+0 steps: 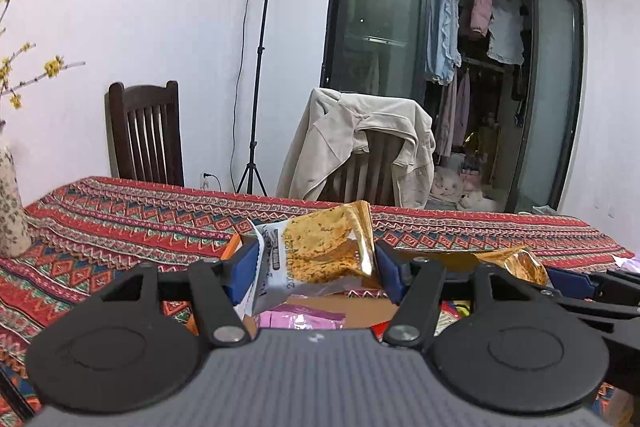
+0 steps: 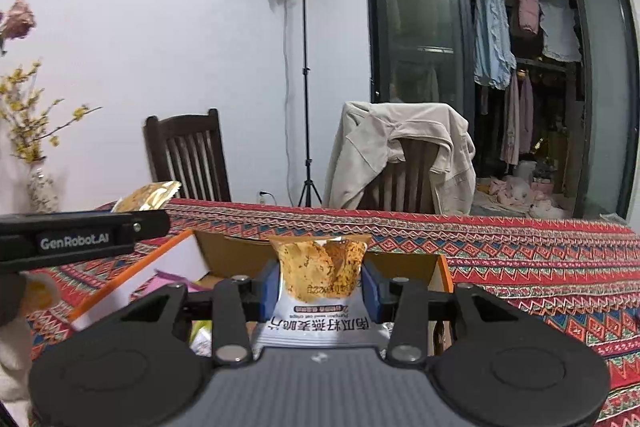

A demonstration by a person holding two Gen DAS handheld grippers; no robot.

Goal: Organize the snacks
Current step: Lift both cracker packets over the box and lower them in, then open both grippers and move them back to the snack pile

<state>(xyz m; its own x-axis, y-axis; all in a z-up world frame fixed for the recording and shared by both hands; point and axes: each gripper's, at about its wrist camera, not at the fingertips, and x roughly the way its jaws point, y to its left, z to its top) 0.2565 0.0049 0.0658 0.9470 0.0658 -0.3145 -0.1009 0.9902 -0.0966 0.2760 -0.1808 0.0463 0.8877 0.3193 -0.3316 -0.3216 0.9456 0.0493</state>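
My left gripper [image 1: 316,265] is shut on an orange-and-white oat crisp packet [image 1: 320,251], held above an open cardboard box [image 1: 360,311] with an orange rim. A pink packet [image 1: 300,321] lies inside the box. My right gripper [image 2: 320,283] is shut on a matching oat crisp packet [image 2: 320,267], held over the same box [image 2: 404,263]. In the left wrist view the right gripper's packet [image 1: 516,263] shows at the right. In the right wrist view the left gripper's packet [image 2: 148,197] shows at the left, above the left gripper's body [image 2: 76,239].
The box sits on a table with a red patterned cloth [image 2: 540,259]. A flowered vase [image 1: 10,203] stands at the table's left. Two wooden chairs [image 1: 146,135] stand behind, one draped with a beige jacket [image 1: 360,143]. A light stand [image 1: 260,67] is by the wall.
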